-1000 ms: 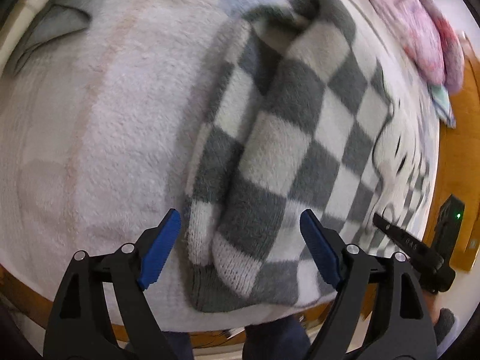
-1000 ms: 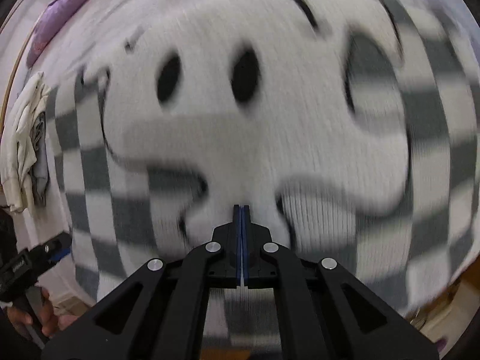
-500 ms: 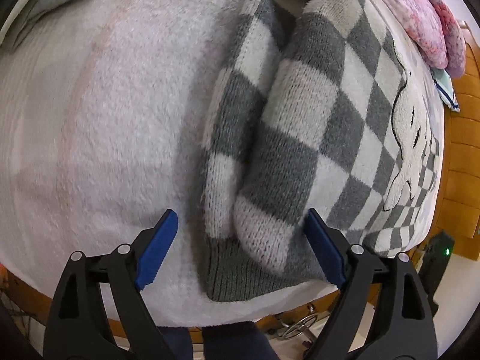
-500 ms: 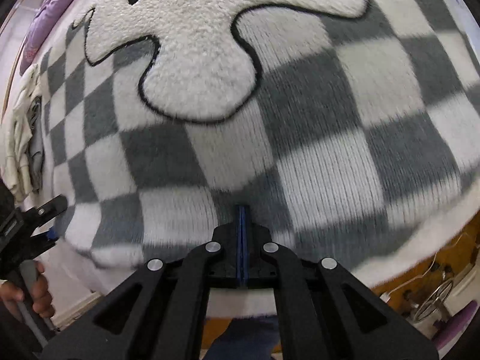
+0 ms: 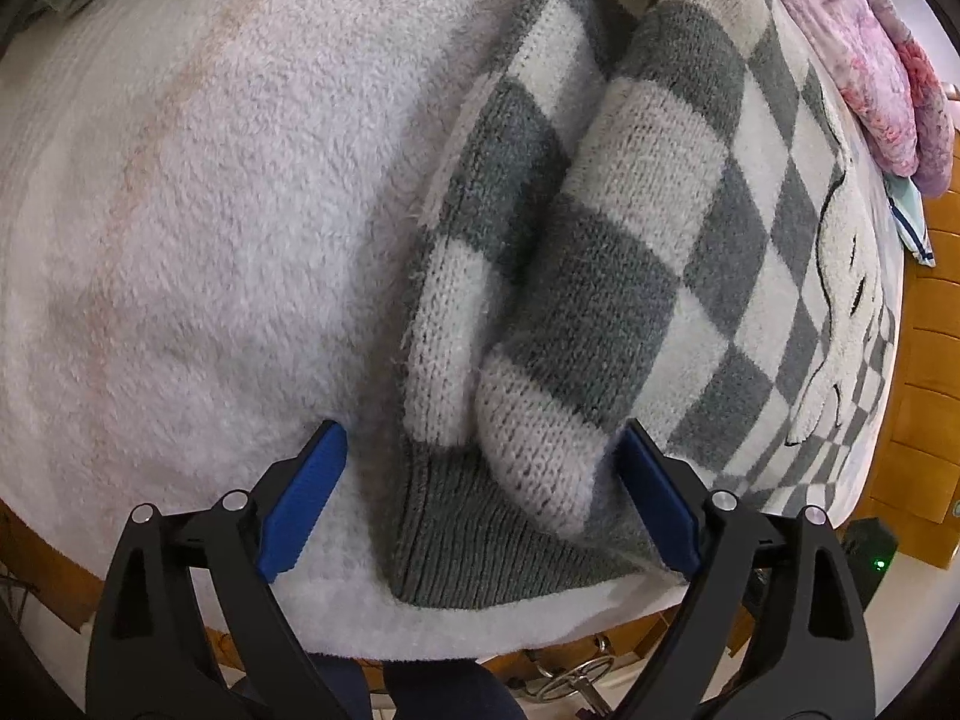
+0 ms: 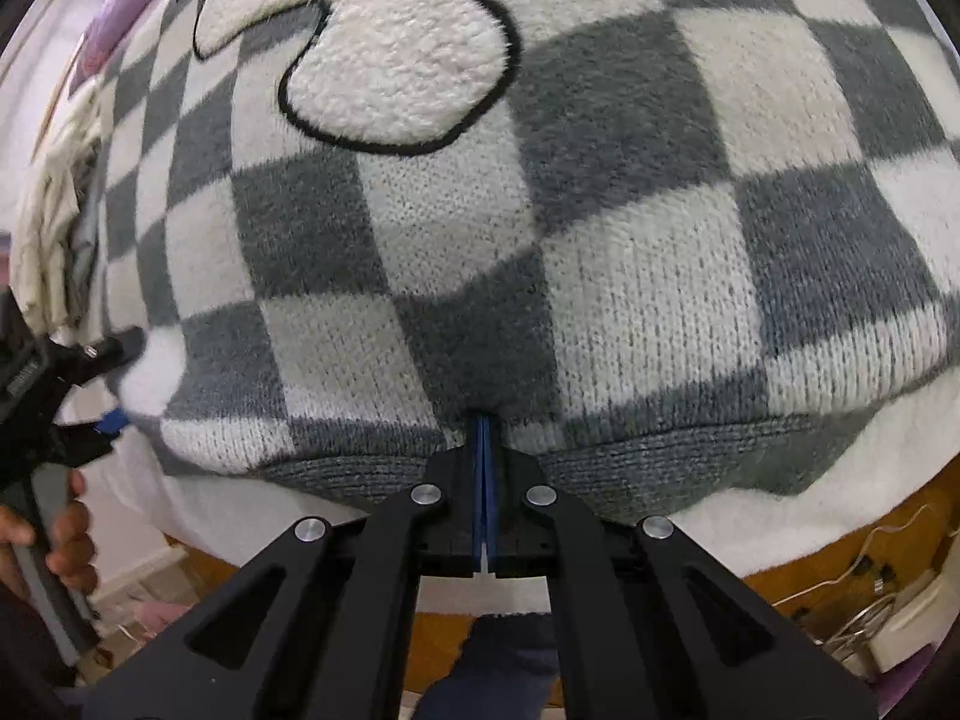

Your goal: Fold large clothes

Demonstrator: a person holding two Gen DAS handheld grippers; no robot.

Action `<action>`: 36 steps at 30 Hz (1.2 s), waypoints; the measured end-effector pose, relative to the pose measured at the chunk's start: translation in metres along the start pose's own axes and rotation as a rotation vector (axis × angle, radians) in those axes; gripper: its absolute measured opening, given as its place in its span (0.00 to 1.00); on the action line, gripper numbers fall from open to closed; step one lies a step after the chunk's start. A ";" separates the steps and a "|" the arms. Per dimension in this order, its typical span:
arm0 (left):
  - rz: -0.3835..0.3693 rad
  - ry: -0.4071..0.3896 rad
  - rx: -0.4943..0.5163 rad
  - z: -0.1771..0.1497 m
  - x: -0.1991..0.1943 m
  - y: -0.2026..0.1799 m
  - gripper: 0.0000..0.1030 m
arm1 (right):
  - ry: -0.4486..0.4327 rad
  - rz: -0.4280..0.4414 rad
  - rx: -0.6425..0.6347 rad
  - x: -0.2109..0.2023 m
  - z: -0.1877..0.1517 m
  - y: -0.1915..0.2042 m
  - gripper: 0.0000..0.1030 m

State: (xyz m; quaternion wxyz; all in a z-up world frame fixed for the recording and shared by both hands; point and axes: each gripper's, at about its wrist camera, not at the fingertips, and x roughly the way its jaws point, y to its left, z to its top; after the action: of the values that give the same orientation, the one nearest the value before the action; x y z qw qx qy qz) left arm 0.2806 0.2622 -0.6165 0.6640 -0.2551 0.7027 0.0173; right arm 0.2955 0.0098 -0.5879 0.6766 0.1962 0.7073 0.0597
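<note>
A grey-and-white checkered knit sweater (image 5: 654, 228) with a fluffy white cartoon patch (image 6: 396, 66) lies on a white fleece blanket (image 5: 198, 210). In the left wrist view a sleeve cuff (image 5: 540, 456) is folded over the grey ribbed hem (image 5: 480, 546). My left gripper (image 5: 480, 498) is open, its jaws on either side of that cuff and hem corner. My right gripper (image 6: 485, 438) is shut at the hem's edge (image 6: 630, 468); whether fabric is pinched is hidden. The left gripper also shows at the left edge of the right wrist view (image 6: 90, 384).
The blanket covers a bed with a wooden frame (image 5: 924, 396) on the right. Pink bedding (image 5: 864, 48) lies at the far right, cream clothes (image 6: 54, 204) at the left. The bed's front edge (image 6: 780, 546) is just below the hem.
Both grippers have drawn back toward the near hem of the sweater. The left gripper came lower around the cuff; the right gripper slid from the cartoon patch down to the hem, staying shut.
</note>
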 end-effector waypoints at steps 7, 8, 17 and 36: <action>-0.060 0.031 0.035 -0.004 -0.001 -0.017 0.50 | -0.189 -0.018 -0.110 -0.029 -0.024 0.038 0.28; -0.056 0.033 0.063 -0.003 -0.002 -0.023 0.47 | -0.211 -0.031 -0.136 -0.031 -0.023 0.043 0.29; -0.129 0.125 0.103 0.009 -0.014 -0.028 0.26 | -0.360 -0.038 -0.397 -0.014 -0.044 0.120 0.53; -0.303 0.260 0.130 0.025 -0.043 -0.035 0.23 | -0.524 -0.368 -0.968 0.042 -0.070 0.215 0.76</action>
State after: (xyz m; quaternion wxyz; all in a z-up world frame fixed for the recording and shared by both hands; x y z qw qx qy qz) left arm 0.3168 0.2553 -0.5675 0.5779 -0.3145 0.7357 -0.1609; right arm 0.2687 0.2348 -0.5460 0.8410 -0.2536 0.4306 0.2073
